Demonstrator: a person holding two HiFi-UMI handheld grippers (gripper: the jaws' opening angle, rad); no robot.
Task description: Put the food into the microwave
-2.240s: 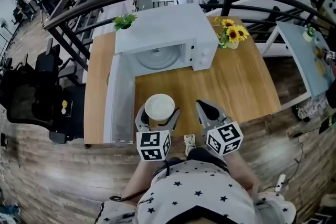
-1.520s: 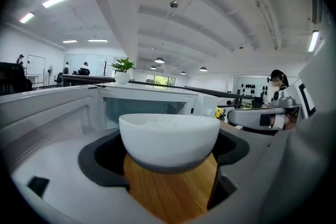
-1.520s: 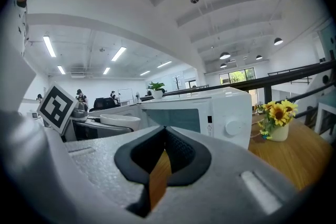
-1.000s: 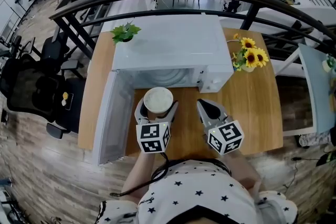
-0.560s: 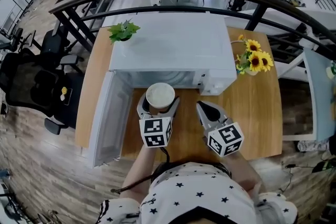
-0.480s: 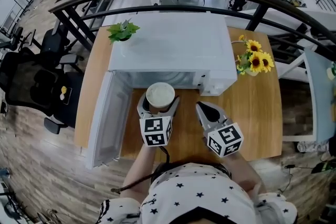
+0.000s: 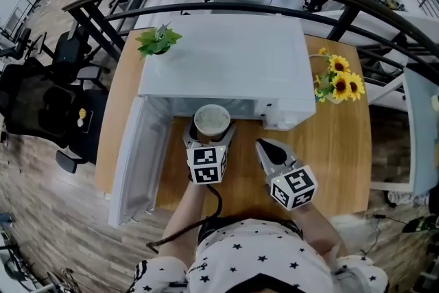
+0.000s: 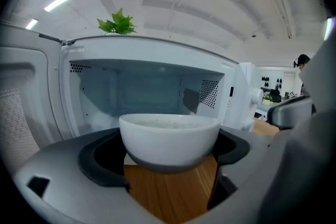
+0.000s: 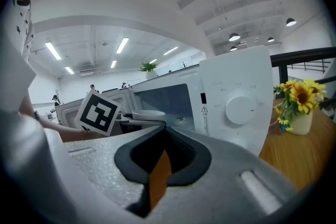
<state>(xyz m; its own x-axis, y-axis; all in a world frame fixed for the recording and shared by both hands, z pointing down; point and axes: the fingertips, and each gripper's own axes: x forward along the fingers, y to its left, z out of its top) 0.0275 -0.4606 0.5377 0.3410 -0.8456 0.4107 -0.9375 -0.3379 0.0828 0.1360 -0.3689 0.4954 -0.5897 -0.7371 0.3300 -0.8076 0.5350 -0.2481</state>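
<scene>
Left gripper (image 7: 209, 138): jaws spread wide and closed on the bowl (image 7: 212, 119), one dark pad on each side of the white wall below the rim; the bowl sits upright with pale food inside.

Bowl position: just in front of the microwave (image 7: 223, 62) opening, not inside it; the left gripper view shows the empty cavity (image 8: 152, 94) directly behind the bowl at 12 o'clock, and bare wood below it.

Door (image 7: 140, 158): swung fully open, at 8 o'clock from the bowl.

Right gripper (image 7: 266, 147): jaws brought together, only a thin slit of tabletop showing between the pads; nothing held; located at 4 o'clock from the left gripper, above the wooden table (image 7: 329, 147), and pointed at the control panel with its dial (image 9: 240, 108).

Sunflowers (image 7: 339, 82): on the table at 2 o'clock from the bowl, beside the microwave.

Green plant (image 7: 158, 41): at the microwave's 10 o'clock corner.
</scene>
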